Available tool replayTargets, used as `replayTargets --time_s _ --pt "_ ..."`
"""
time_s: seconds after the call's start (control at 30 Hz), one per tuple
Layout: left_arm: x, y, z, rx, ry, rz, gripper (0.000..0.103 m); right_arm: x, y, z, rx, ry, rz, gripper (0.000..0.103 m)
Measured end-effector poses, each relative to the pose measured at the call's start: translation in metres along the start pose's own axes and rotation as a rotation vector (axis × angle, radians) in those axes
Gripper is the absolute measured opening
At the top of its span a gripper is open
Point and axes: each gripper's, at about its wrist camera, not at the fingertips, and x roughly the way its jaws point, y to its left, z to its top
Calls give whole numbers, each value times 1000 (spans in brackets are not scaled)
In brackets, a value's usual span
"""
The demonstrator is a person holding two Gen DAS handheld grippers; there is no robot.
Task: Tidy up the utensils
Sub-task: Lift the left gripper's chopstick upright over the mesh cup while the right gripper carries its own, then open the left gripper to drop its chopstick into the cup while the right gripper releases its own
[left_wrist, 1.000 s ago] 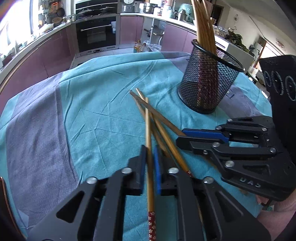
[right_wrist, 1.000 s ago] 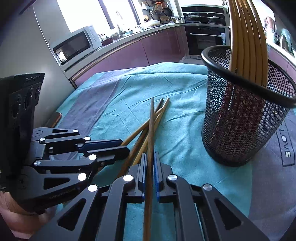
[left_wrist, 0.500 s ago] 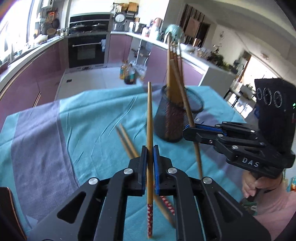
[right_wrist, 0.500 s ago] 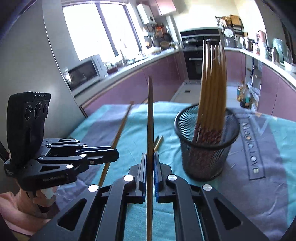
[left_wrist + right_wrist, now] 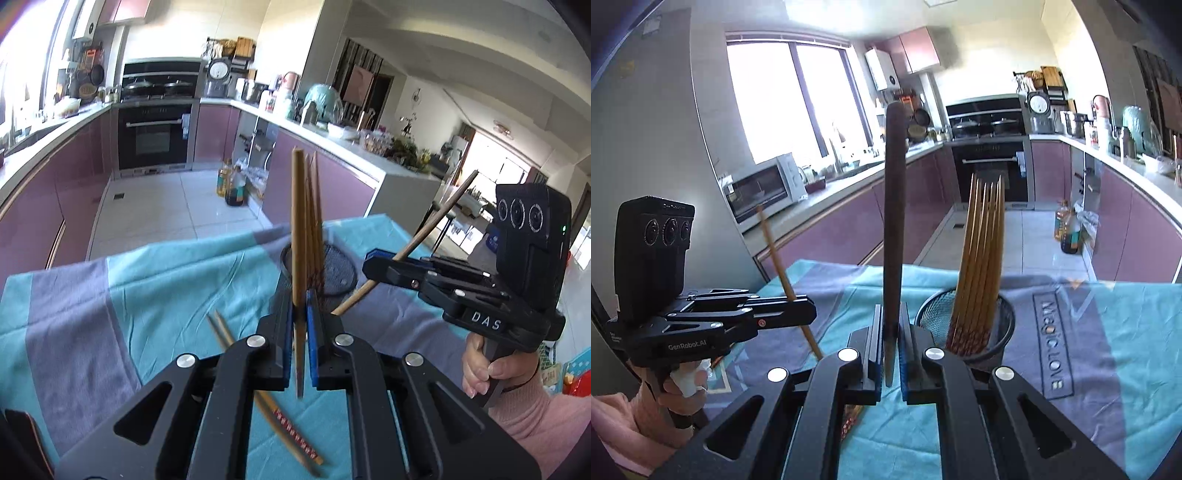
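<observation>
My left gripper (image 5: 300,306) is shut on a wooden chopstick (image 5: 297,229) and holds it upright, raised above the table. My right gripper (image 5: 891,321) is shut on another chopstick (image 5: 894,206), also upright. Each gripper shows in the other's view: the right gripper (image 5: 373,262) with its slanted chopstick (image 5: 417,240), the left gripper (image 5: 809,314) with its chopstick (image 5: 779,266). The black mesh holder (image 5: 1001,332) stands on the cloth with several chopsticks (image 5: 982,251) in it. It also shows behind my left chopstick (image 5: 340,269). Two chopsticks (image 5: 273,410) lie on the cloth below my left gripper.
A teal and purple cloth (image 5: 147,295) covers the table (image 5: 1108,350). Kitchen counters, an oven (image 5: 155,133) and a microwave (image 5: 761,192) stand beyond the table. Bottles (image 5: 232,184) stand on the floor.
Both grippers rose from the cloth, each with a chopstick, and tilted them more upright above the table. Two chopsticks stayed on the cloth.
</observation>
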Motion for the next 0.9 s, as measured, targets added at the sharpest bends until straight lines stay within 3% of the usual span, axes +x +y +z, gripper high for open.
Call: replayTargets --time_s 0.5,0.9 --pt "-14 -32 62 44 -122 -22 7 -24 -10 47 -57 -116 -67 6" --pt "-1 -50 92 54 -133 7 7 -13 -24 68 -37 -166 -99 6"
